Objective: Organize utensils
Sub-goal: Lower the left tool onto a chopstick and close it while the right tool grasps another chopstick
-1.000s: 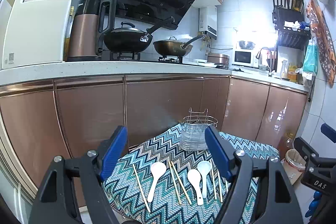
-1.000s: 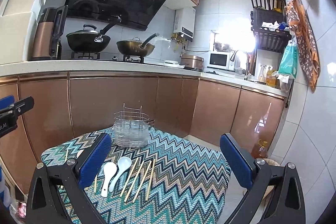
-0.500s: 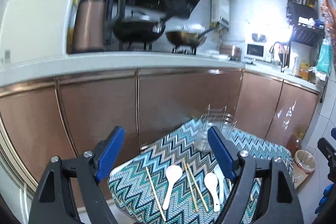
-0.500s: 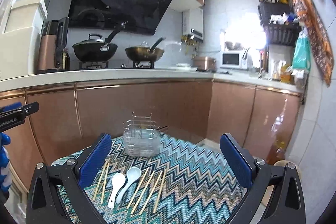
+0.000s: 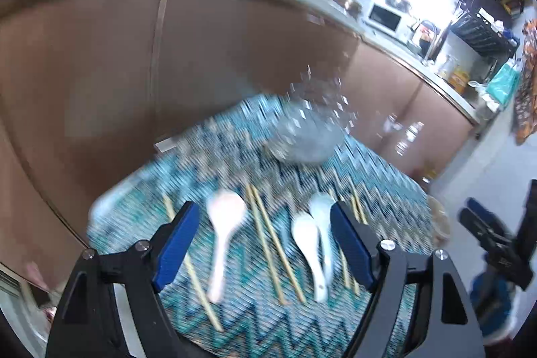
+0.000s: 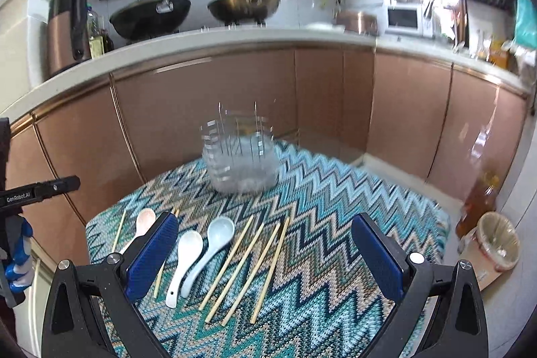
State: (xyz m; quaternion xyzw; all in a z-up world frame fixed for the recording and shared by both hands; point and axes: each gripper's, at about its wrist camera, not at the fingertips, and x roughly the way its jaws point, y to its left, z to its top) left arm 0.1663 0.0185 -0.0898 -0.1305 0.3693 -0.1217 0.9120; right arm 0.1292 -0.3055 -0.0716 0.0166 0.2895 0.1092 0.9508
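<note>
The utensils lie loose on the desk [image 6: 335,197], which is covered by a zigzag-patterned cloth in teal, white and tan; three white spoons and several pale wooden chopsticks are spread across its near half. In the right wrist view two spoons [image 6: 198,254] lie side by side, touching, bowls away from the camera; four chopsticks [image 6: 248,267] fan out just to their right; a third spoon [image 6: 144,220] sits further left, partly hidden behind the left finger of that gripper, with a single chopstick [image 6: 119,230] near the desk's left edge. At the far side of the desk stands a wire utensil holder [image 6: 240,153] with a clear liner, upright and apart from the utensils; whether anything is in it cannot be told through the blur.

The right gripper [image 6: 265,260] hangs above the near edge of the desk; its blue-padded fingers [image 6: 151,257] are spread wide and hold nothing. The left gripper [image 5: 265,244] likewise hangs over the near edge, fingers [image 5: 174,247] wide apart and empty; its view is motion-blurred, yet shows the lone spoon [image 5: 223,230], a pair of chopsticks [image 5: 272,244] and the two touching spoons [image 5: 313,244] between the pads.

Behind the desk run copper-coloured cabinets [image 6: 335,96] under a pale counter [image 6: 235,36]; two woks [image 6: 151,15] sit on the hob; a microwave [image 6: 402,19] stands to the right.
</note>
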